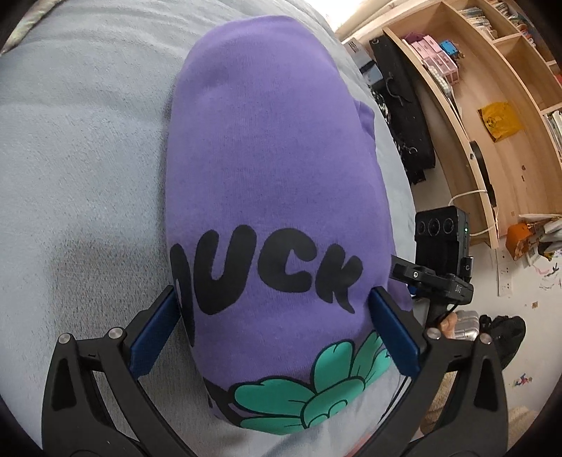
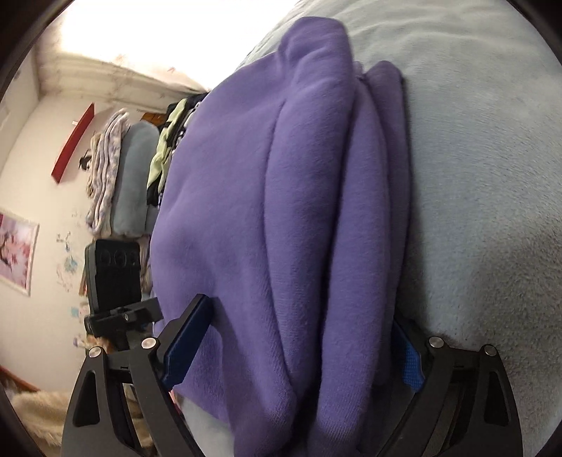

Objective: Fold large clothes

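1. The purple fleece sweatshirt with black lettering (image 1: 267,168) lies folded into a compact bundle on the pale blue blanket (image 1: 77,158).
2. The left gripper (image 1: 274,337) and right gripper (image 2: 298,344) straddle it, jaws apart; folding looks nearly finished.

Soft daylight fills both views. In the right wrist view a window (image 2: 116,31) blows out to white glare at the upper left. Dim shadows fall on the bed (image 1: 70,253). Fisheye bending curves the shelves (image 1: 491,105); dark vignette rims the corners.
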{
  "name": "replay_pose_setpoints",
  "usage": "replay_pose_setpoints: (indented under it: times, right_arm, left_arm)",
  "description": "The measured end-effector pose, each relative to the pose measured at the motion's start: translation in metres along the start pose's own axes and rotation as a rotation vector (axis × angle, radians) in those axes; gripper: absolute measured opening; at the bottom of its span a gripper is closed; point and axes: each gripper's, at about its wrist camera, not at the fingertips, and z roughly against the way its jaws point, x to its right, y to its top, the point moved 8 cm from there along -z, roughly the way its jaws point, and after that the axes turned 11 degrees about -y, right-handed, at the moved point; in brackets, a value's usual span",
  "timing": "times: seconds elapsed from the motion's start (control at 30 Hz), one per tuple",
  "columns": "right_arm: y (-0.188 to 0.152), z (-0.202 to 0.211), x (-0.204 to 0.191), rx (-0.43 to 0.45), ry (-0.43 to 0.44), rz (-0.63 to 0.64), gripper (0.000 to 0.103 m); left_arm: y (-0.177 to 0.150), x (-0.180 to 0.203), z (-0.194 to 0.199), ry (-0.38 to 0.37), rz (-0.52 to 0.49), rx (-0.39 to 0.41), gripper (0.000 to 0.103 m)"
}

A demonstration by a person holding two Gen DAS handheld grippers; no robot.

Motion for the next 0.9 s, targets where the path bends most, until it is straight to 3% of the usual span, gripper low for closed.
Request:
replay_pose_setpoints:
  times: [0.2, 0.4, 0.5, 0.57, 0.63, 0.73, 0.9]
  right_arm:
    - [0.005, -0.011, -0.011, -0.016, 0.002, 0.011, 0.094]
    - [0.01, -0.021, -0.027, 0.043, 0.002, -0.01, 0.097]
    - [0.011, -0.017, -0.028, 0.078, -0.005, -0.014, 0.096]
    - [0.011, -0.012, -0.024, 0.101, 0.001, -0.011, 0.089]
    - [0.012, -0.003, -0.032, 0.132, 0.016, 0.006, 0.07]
    - [0.014, 0.005, -0.047, 0.184, -0.04, 0.06, 0.057]
    - [0.007, 0.012, -0.062, 0.225, -0.083, 0.098, 0.052]
  left_arm:
    - [0.0, -0.002, -0.005, -0.025, 0.002, 0.01, 0.103]
    - [-0.001, -0.013, -0.033, -0.176, 0.116, -0.02, 0.103]
    - [0.001, -0.008, -0.044, -0.171, 0.102, -0.022, 0.103]
    - [0.003, -0.005, -0.05, -0.158, 0.097, -0.016, 0.103]
    - [0.005, -0.001, -0.051, -0.141, 0.085, -0.002, 0.103]
    - [0.006, 0.009, -0.048, -0.104, 0.037, 0.016, 0.099]
    - [0.013, 0.029, -0.017, -0.051, -0.046, 0.045, 0.094]
